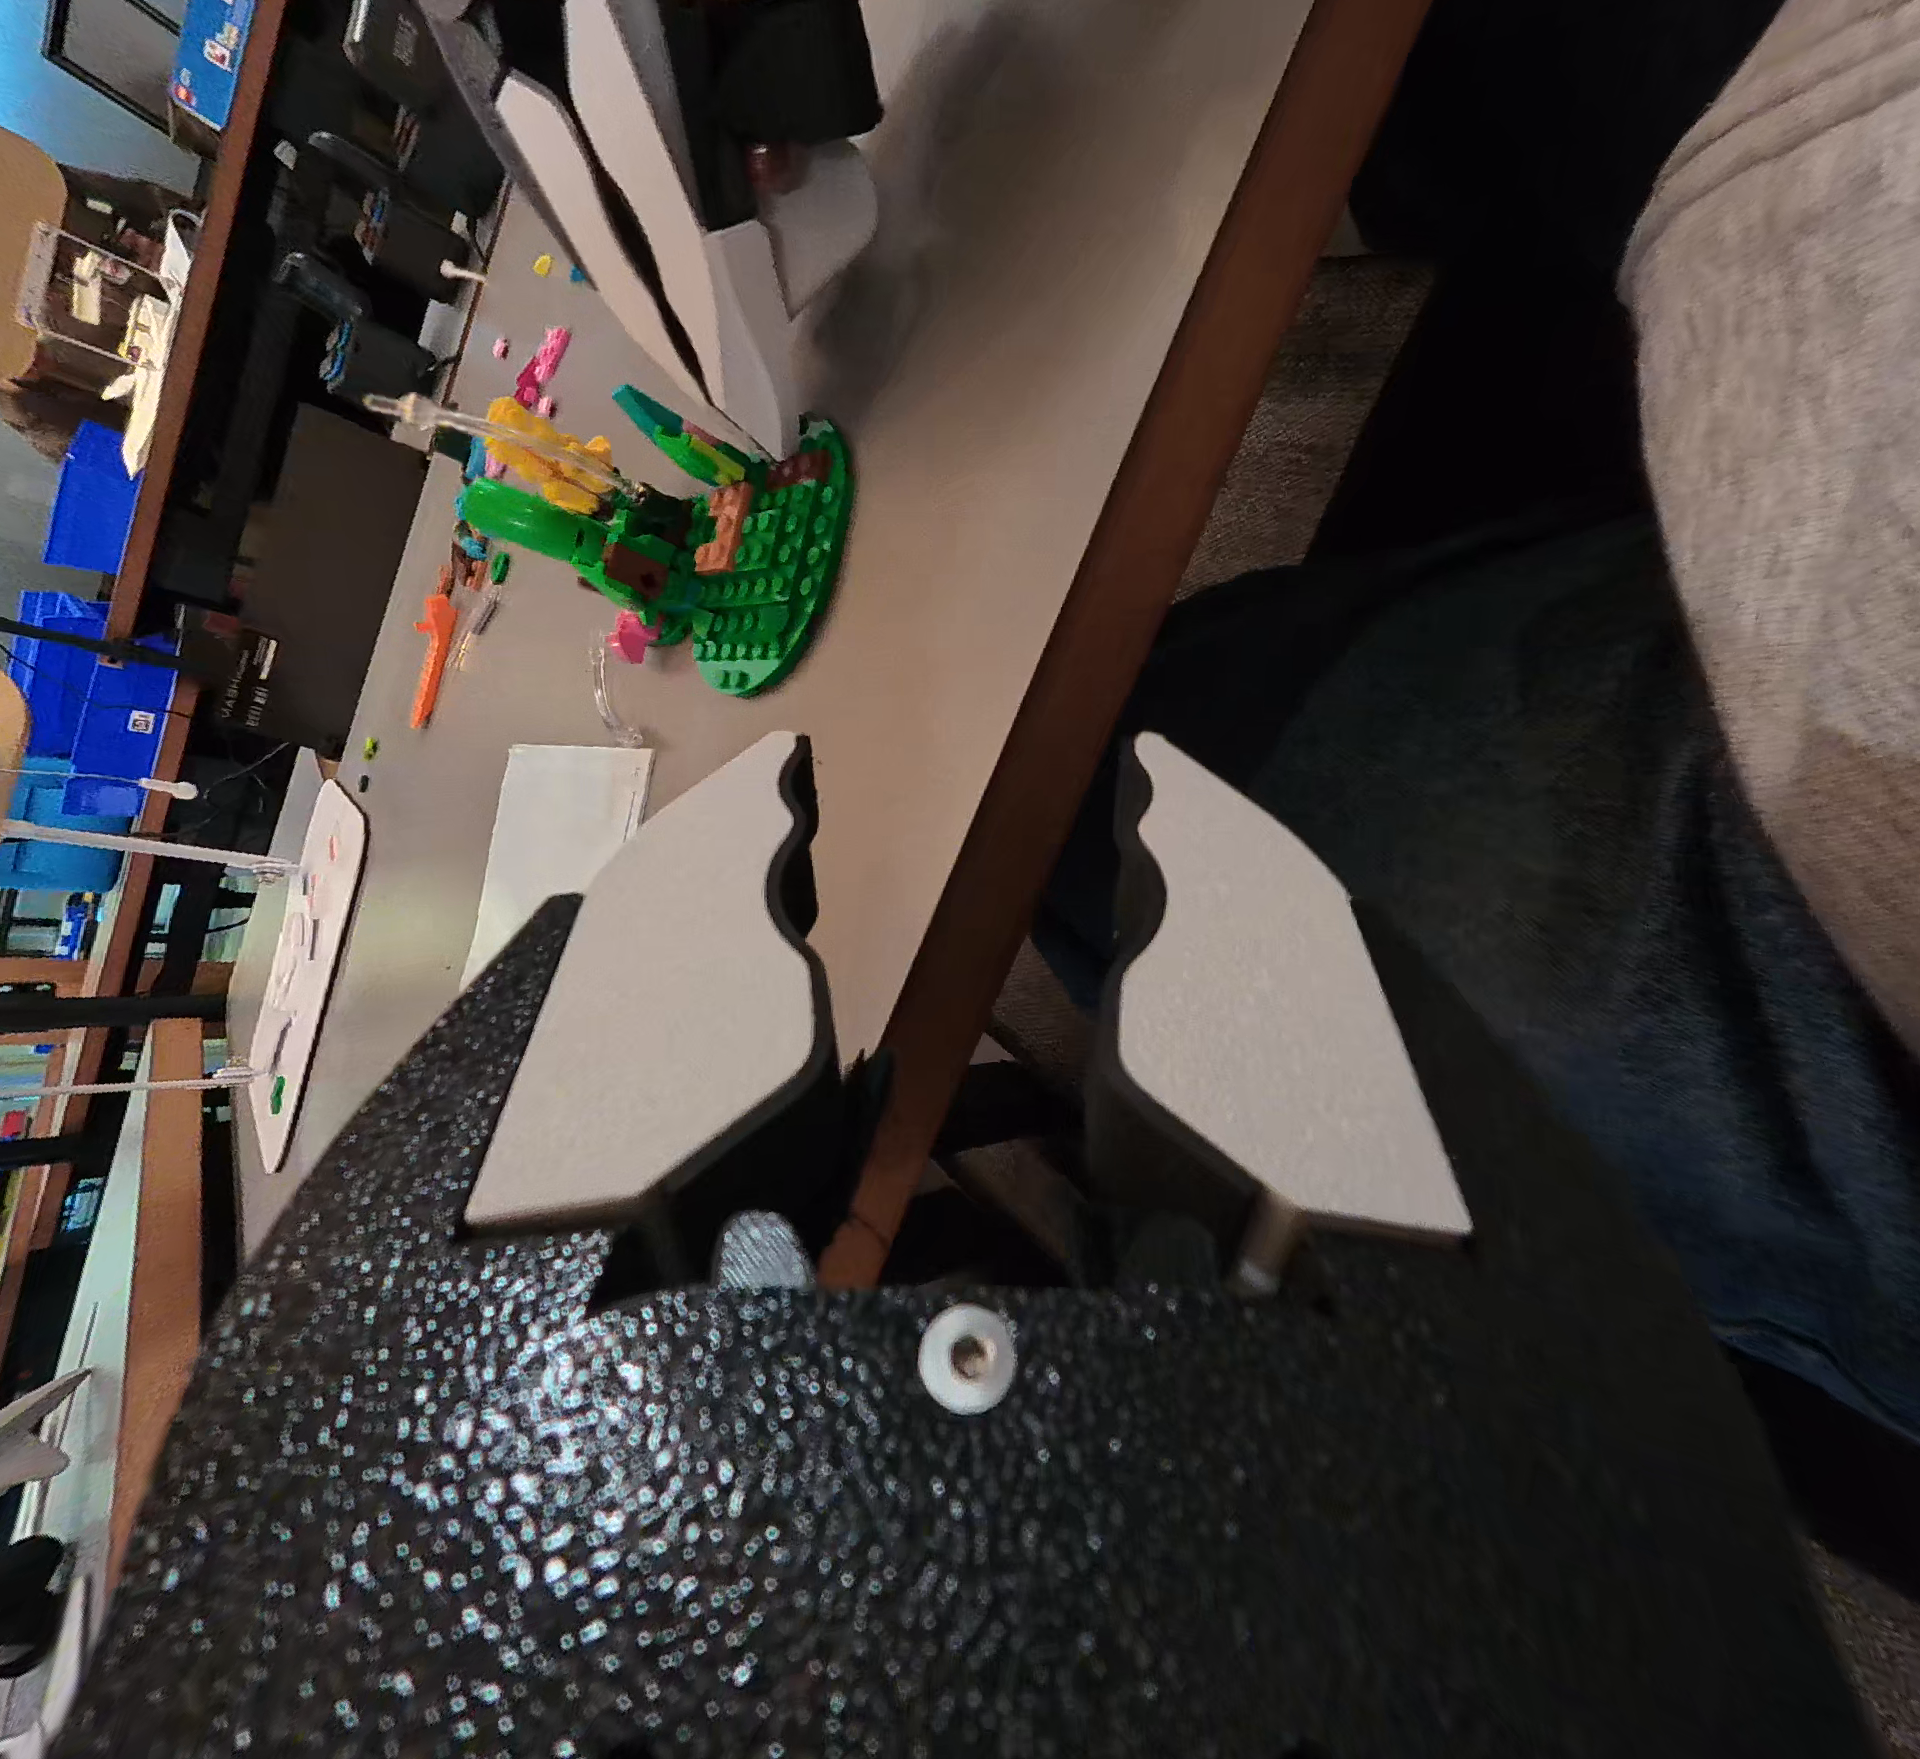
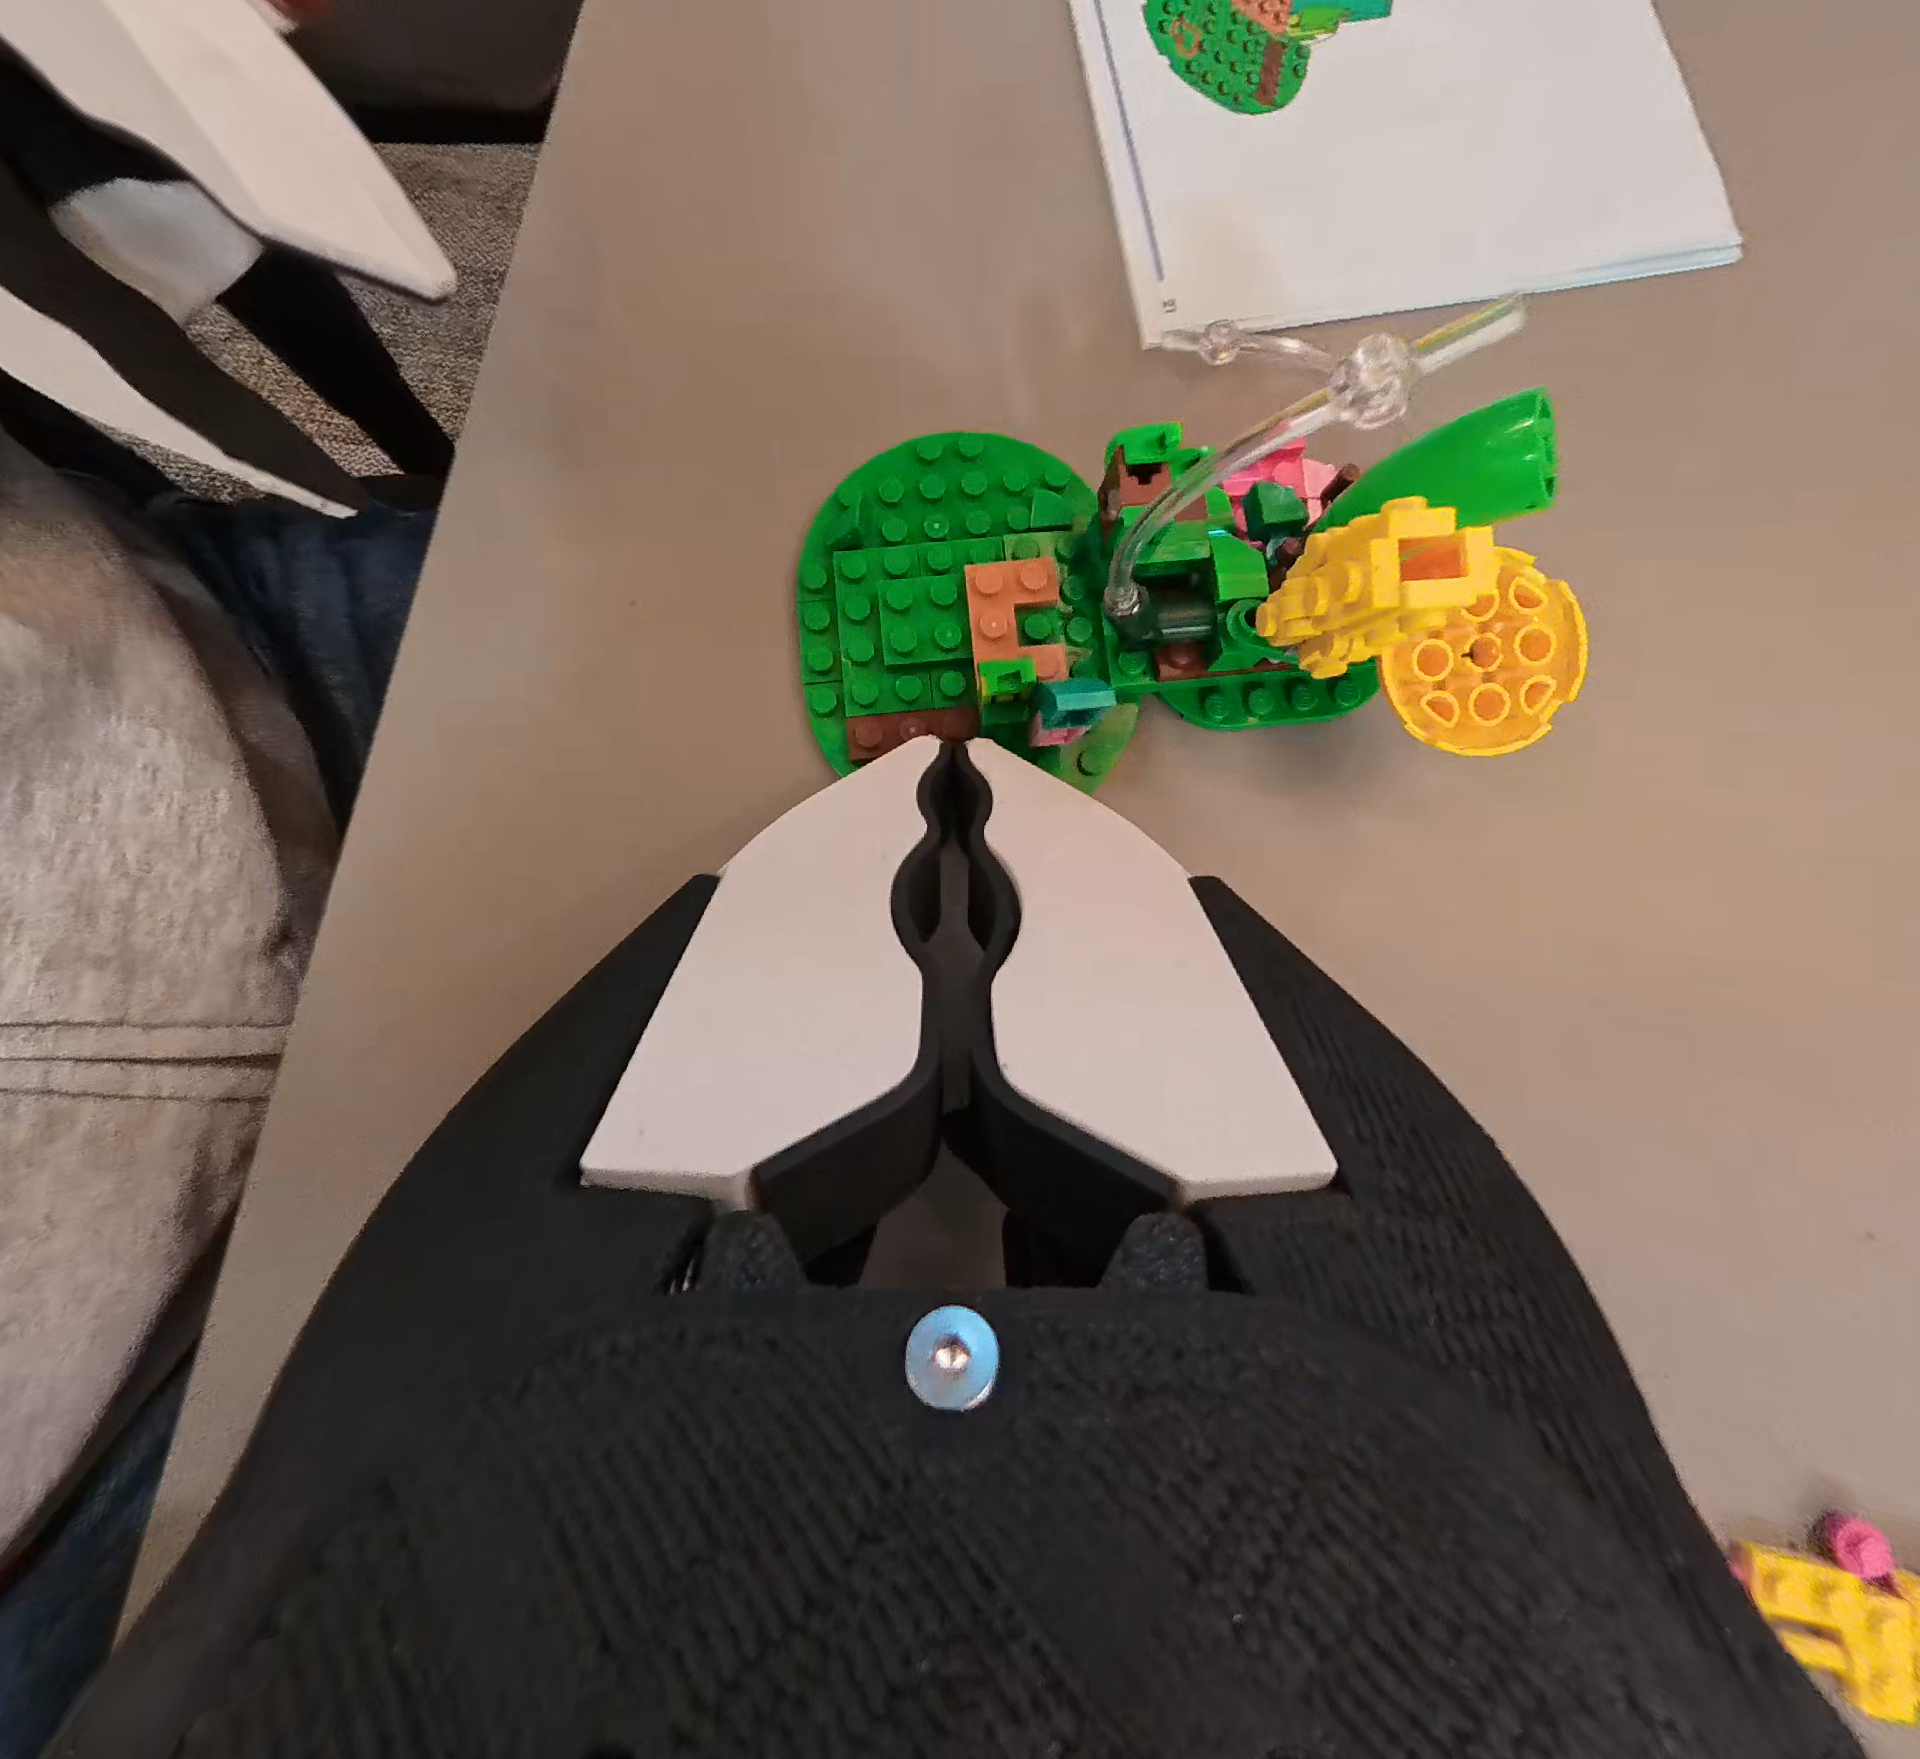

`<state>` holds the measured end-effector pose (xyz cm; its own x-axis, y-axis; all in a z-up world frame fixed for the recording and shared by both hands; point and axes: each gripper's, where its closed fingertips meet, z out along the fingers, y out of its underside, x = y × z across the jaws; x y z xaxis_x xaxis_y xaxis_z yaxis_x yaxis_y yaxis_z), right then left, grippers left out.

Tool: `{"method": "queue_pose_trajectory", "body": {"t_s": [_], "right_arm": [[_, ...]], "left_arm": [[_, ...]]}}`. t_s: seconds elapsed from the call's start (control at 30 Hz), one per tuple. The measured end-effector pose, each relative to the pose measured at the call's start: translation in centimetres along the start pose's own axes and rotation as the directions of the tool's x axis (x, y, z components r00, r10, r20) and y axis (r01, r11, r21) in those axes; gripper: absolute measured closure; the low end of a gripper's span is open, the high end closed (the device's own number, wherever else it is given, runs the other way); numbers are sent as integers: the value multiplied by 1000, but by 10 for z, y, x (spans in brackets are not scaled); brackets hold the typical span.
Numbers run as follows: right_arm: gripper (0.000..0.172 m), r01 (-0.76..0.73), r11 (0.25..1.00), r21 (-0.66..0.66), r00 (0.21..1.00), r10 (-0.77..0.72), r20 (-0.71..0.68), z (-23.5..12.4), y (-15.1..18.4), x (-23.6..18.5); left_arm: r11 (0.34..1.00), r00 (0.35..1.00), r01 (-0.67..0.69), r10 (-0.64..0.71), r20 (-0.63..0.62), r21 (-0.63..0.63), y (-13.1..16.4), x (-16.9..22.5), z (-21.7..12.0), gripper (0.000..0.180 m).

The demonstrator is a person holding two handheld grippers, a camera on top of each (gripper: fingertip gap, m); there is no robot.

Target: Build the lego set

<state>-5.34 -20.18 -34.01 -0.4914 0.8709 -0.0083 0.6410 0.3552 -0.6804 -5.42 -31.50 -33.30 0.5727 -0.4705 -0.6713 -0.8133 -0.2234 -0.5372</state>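
Right tongs (image 2: 954, 745) closed at green brick model (image 2: 914, 587), left tongs (image 1: 971, 753) open

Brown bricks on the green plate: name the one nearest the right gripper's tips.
The dark brown strip at the green plate's near edge, just ahead of the right gripper. The lighter, C-shaped brown brick sits farther in.

Green studded baseplate (image 2: 914, 546), yellow flower (image 2: 1382, 597), grey table (image 2: 779, 255), white fingers (image 2: 831, 930).

A grey tabletop (image 1: 997, 275) is edged in brown wood. Blue bins (image 1: 88, 504) are seen beyond its far edge, and grey carpet (image 1: 1299, 421) below it.
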Motion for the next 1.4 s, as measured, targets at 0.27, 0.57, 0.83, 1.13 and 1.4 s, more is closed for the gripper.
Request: {"method": "queue_pose_trajectory", "body": {"t_s": [0.27, 0.57, 0.83, 1.13, 1.4], "right_arm": [[172, 8, 1000, -13, 998, -7, 64, -7, 8, -23], [172, 31, 999, -38, 991, -26, 131, -19, 21, -53], [172, 51, 996, -72, 986, -39, 161, -38, 42, -72], [172, 55, 997, -55, 982, -44, 181, -52, 58, -88], [166, 143, 989, -35, 989, -141, 49, -66, 70, -95]], "left_arm": [[999, 997, -24, 22, 78, 34, -7, -6, 9, 119], [984, 980, -177, 174, 94, 22, -1, 16, 24, 115], [982, 978, -169, 157, 134, 80, -34, 25, 25, 116], [971, 983, -180, 170, 75, 158, -63, 41, 42, 131], [950, 963, -268, 257, 85, 163, -70, 52, 48, 140]]}}
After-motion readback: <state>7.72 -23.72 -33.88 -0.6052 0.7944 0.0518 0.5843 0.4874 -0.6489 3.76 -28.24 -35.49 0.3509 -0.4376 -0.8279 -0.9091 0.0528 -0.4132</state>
